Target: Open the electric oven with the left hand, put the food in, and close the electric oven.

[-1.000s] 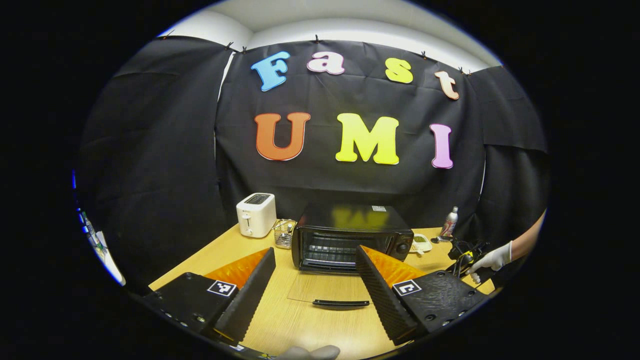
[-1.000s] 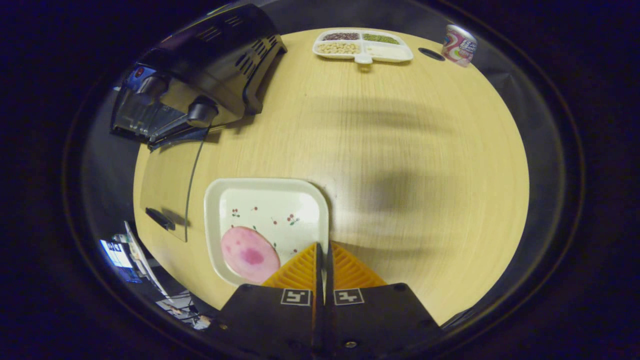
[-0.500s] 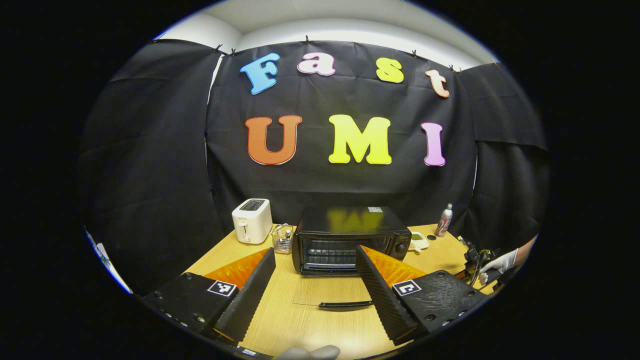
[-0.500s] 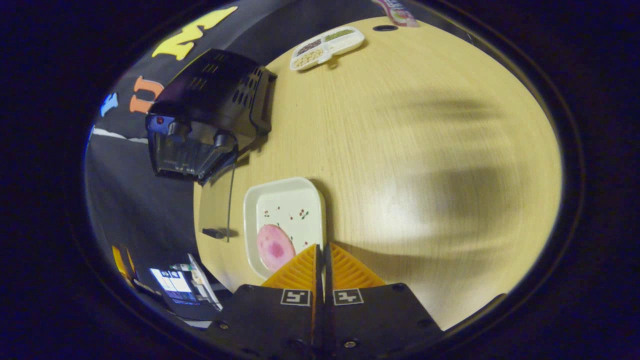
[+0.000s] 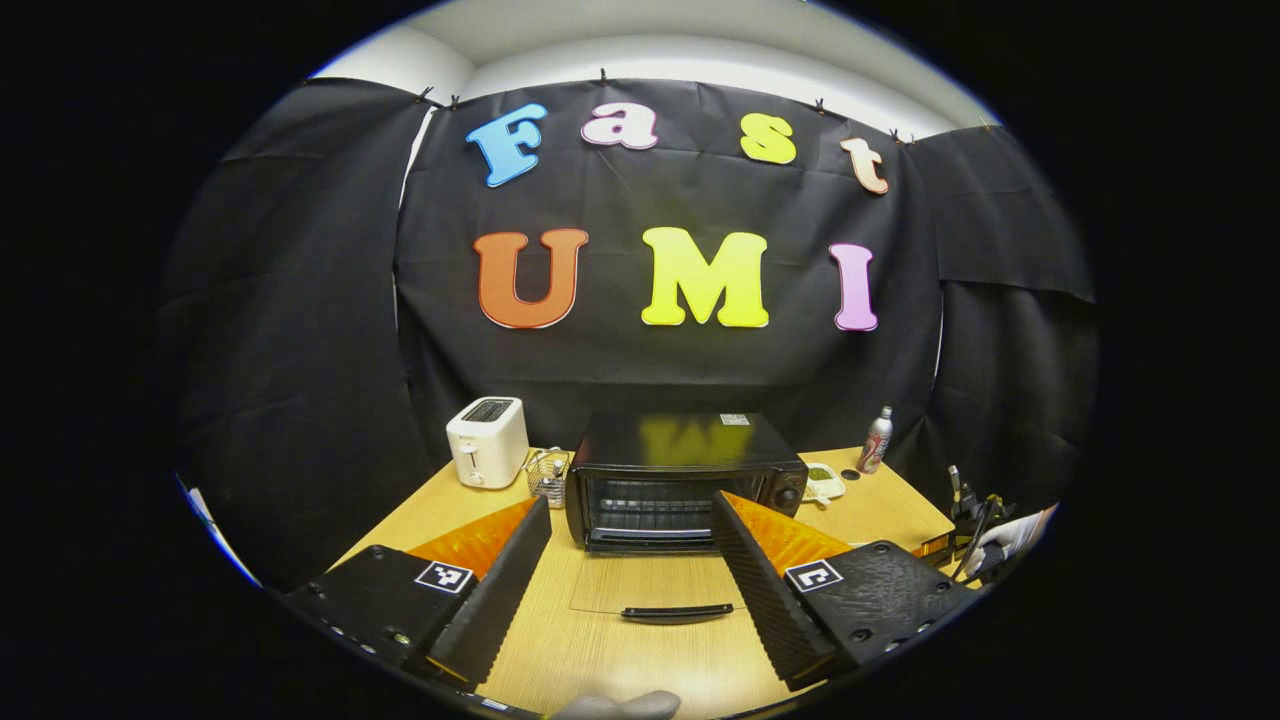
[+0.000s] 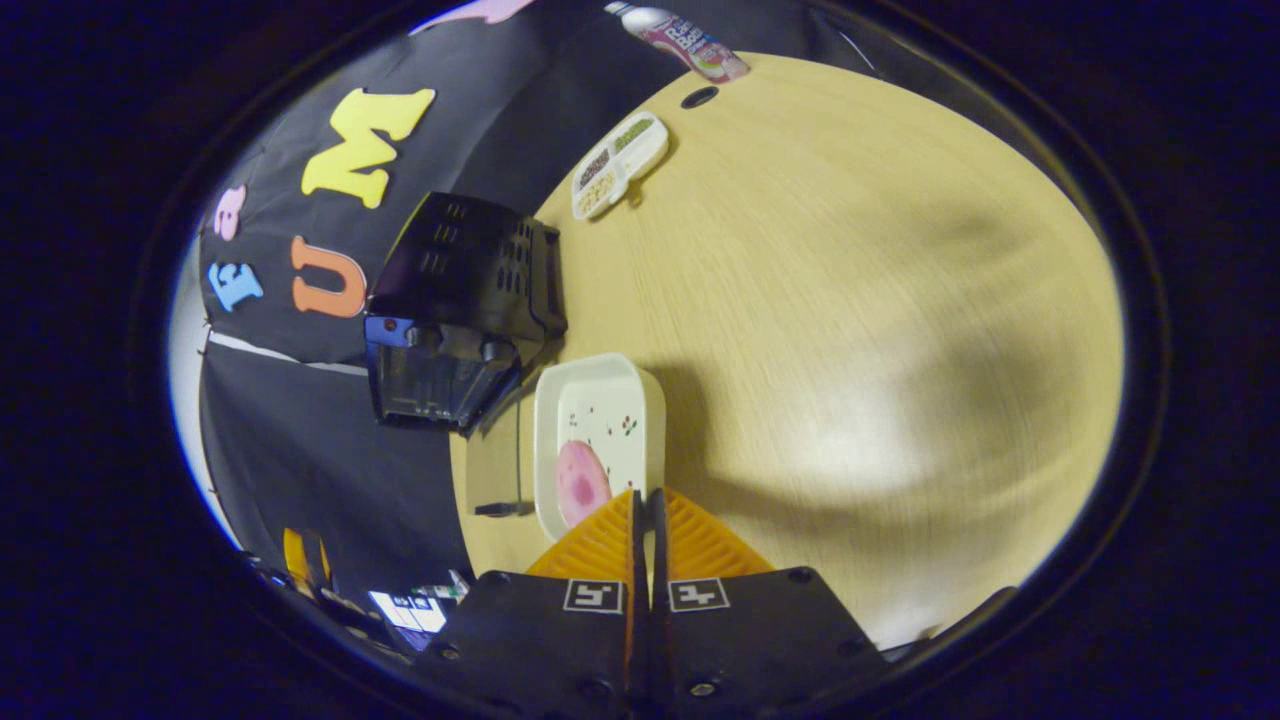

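Observation:
The black electric oven (image 5: 690,470) stands at the middle of the wooden table (image 5: 620,660), its glass door (image 5: 650,585) folded flat with the handle (image 5: 678,612) nearest me. My left gripper (image 5: 630,500) is open in front of the door, holding nothing. In the right gripper view, my right gripper (image 6: 643,495) is shut on the near rim of a white square plate (image 6: 600,420) carrying a pink round slice of food (image 6: 582,482). The plate is just right of the open oven (image 6: 460,310). A gloved hand (image 5: 1010,528) shows at the far right of the left gripper view.
A white toaster (image 5: 487,441) and a wire basket (image 5: 548,475) stand left of the oven. Right of the oven are a divided snack tray (image 6: 618,165) and a bottle (image 6: 680,42) near the table's back edge. Bare tabletop (image 6: 850,330) spreads to the right of the plate.
My right gripper has swung and drawn away from the oven with the plate still in its grip. The left gripper has backed off slightly; the gloved hand slid toward the right edge.

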The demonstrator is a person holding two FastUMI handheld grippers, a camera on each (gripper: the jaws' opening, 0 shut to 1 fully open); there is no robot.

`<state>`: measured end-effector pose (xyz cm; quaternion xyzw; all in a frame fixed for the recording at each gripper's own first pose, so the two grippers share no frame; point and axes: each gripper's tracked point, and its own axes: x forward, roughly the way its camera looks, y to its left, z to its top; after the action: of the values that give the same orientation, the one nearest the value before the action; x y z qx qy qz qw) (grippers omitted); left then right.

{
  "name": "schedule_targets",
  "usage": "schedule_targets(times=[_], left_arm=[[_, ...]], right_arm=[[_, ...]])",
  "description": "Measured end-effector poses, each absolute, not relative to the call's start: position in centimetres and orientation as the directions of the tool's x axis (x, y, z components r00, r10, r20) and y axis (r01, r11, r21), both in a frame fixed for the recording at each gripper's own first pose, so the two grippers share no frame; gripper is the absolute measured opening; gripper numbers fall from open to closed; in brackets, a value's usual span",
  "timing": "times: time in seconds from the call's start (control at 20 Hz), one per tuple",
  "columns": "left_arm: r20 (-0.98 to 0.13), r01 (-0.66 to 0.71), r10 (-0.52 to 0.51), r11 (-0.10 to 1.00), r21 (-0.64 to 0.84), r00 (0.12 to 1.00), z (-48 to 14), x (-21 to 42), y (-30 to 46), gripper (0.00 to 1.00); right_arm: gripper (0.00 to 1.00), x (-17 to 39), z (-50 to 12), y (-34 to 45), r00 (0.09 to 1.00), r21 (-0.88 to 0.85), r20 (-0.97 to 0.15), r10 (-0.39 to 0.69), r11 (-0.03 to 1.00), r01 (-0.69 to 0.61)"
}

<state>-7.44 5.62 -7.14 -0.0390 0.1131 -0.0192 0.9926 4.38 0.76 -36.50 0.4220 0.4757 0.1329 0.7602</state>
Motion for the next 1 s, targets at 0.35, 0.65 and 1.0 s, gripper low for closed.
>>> schedule_targets(times=[0.35, 0.65, 1.0], left_arm=[[-0.228, 0.047, -0.061, 0.997, -0.064, 0.972, -7.0, -6.9, 5.0, 0.98], [-0.235, 0.043, -0.055, 0.998, -0.055, 0.971, -6.3, -6.5, 5.7, 0.98], [-0.219, 0.032, -0.033, 0.999, -0.007, 0.975, -6.3, -6.2, 7.8, 0.97]], right_arm=[[0.0, 4.0, -32.8, 5.1, 0.625, 0.811, -0.541, 0.562, 0.545, 0.212], [0.03, 4.3, -31.9, 13.0, 0.703, 0.843, -0.494, 0.512, 0.481, 0.242], [0.04, 6.1, -32.6, 21.1, 0.784, 0.883, -0.442, 0.437, 0.368, 0.293]])
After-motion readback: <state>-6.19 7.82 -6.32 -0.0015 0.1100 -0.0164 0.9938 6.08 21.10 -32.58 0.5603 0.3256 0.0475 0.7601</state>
